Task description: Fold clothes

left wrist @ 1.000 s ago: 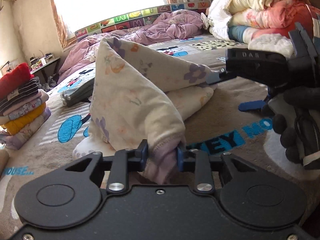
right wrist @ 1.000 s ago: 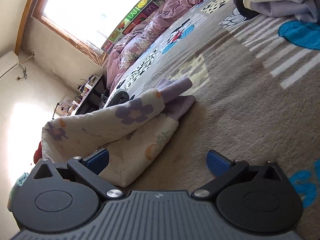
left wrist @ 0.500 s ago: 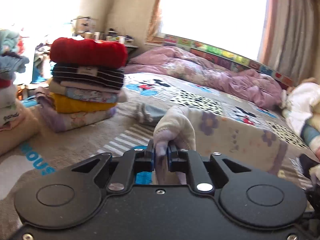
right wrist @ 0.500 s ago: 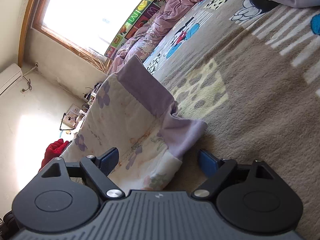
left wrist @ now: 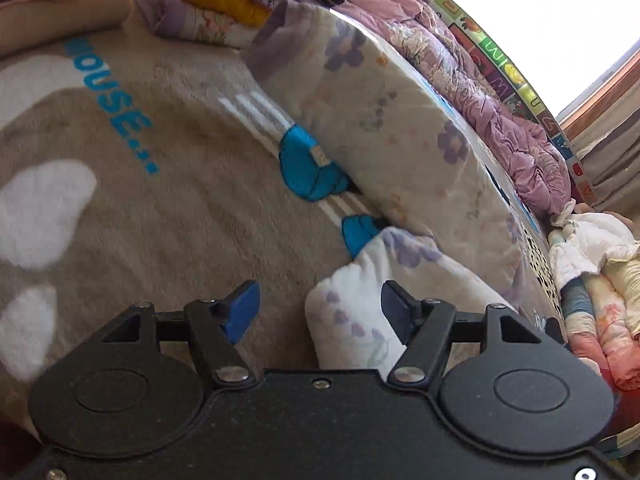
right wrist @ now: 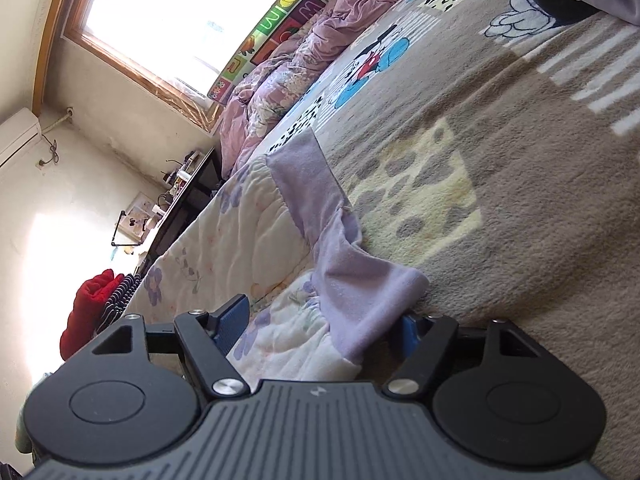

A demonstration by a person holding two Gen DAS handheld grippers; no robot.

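Soft quilted floral garment (left wrist: 404,128) lies half-folded on the blanket (left wrist: 168,216), so, with my left gripper (left wrist: 320,306) and right gripper (right wrist: 318,326) both gaping, I'd pinch its limp lilac cuff (right wrist: 360,284).

A brown plush cartoon-print blanket (left wrist: 168,216) with blue lettering is covering the bed. A crumpled pinkish-purple quilt (right wrist: 288,68) is lying along a colourful alphabet-patterned border strip (right wrist: 276,20) under the bright window (right wrist: 176,12). A white wall-mounted air conditioner (right wrist: 16,136) is hanging beside a dark cluttered side table (right wrist: 188,196).
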